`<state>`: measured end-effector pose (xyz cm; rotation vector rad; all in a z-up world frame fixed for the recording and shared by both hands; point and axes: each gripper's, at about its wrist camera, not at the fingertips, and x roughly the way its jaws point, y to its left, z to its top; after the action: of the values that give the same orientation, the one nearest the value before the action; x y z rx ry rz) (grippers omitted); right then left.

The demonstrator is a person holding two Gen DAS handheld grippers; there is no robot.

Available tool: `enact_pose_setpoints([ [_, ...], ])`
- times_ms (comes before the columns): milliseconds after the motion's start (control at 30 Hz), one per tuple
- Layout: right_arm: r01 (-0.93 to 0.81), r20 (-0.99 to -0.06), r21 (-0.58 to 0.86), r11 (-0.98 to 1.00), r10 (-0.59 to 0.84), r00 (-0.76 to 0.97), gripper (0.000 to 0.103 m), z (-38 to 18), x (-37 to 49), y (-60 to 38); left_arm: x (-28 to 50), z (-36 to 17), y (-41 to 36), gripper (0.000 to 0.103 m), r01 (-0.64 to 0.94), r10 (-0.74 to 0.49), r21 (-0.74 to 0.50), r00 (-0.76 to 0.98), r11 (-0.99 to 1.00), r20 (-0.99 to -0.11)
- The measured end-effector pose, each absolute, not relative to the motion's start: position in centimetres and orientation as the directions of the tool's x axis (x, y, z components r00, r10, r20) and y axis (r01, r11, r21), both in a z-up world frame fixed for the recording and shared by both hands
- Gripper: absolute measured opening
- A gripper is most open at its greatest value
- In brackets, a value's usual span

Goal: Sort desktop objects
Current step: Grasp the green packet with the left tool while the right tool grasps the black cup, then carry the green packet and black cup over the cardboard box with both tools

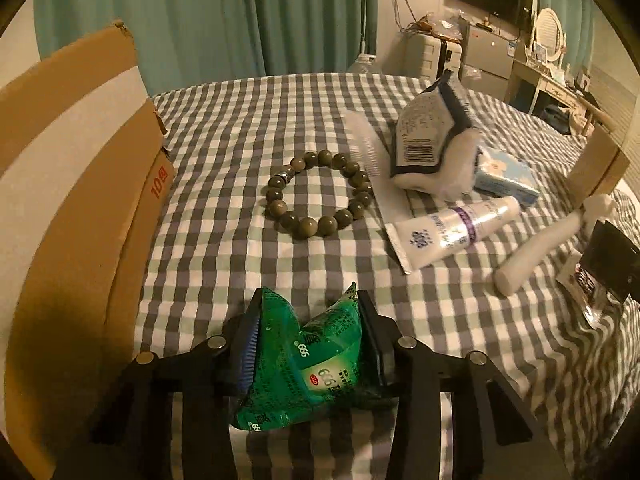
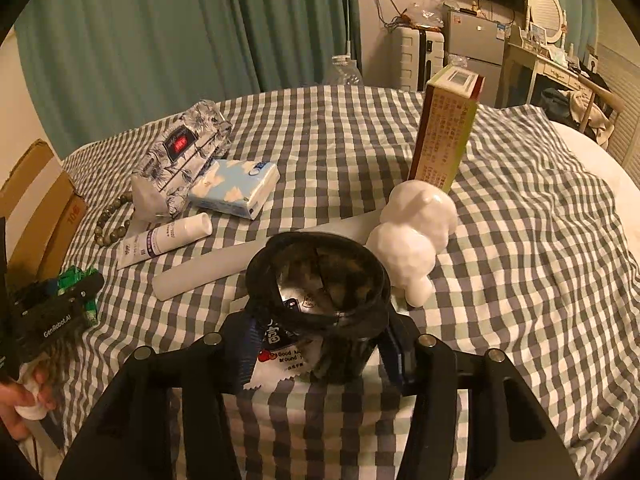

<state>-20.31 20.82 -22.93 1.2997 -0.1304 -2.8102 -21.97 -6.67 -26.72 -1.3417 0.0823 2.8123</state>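
Sorting looks barely begun: most items are still scattered on the grey-and-white checked cloth (image 1: pixel 224 264), among them the olive bead bracelet (image 1: pixel 320 196) at twelve o'clock of the left gripper (image 1: pixel 308 344), a white squeeze tube (image 1: pixel 456 232) at two o'clock, and a blue tissue pack (image 2: pixel 236 188). A brown cardboard box (image 1: pixel 80 200) stands at nine o'clock, its inside hidden. The left gripper's fingers are narrowed, pinching a crumpled green foil sachet (image 1: pixel 308 368). The right gripper (image 2: pixel 316 344) clamps a dark round open-topped jar (image 2: pixel 320 292) between half-closed fingers, just beside a white bumpy figurine (image 2: pixel 416 236).
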Motion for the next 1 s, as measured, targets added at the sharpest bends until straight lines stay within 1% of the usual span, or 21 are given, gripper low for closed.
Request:
enact_pose_setpoints([
  [167, -0.014, -0.756, 0.099, -0.995, -0.066, -0.652, 0.051, -22.1, -18.7, 21.1, -20.7, -25.1, -5.2, 0.043, -0.093, 0.022, 0.05, -0.644, -0.994, -0.765],
  [467, -0.017, -0.73, 0.106, -0.994, -0.066, -0.68, 0.051, -18.7, -15.2, 20.4, -17.2, -22.0, -2.5, 0.043, -0.161, 0.108, -0.006, -0.639, -0.987, -0.761],
  [667, -0.004, -0.713, 0.107, -0.994, -0.074, -0.698, 0.051, -16.0, -12.6, 19.1, -15.4, -18.3, -1.4, 0.043, -0.195, 0.125, 0.01, -0.667, -0.981, -0.735],
  [1000, 0.016, -0.673, 0.086, -0.996, -0.07, -0.736, 0.051, -10.5, -8.5, 17.6, -13.3, -12.6, -0.8, 0.043, -0.192, 0.115, 0.013, -0.642, -0.981, -0.758],
])
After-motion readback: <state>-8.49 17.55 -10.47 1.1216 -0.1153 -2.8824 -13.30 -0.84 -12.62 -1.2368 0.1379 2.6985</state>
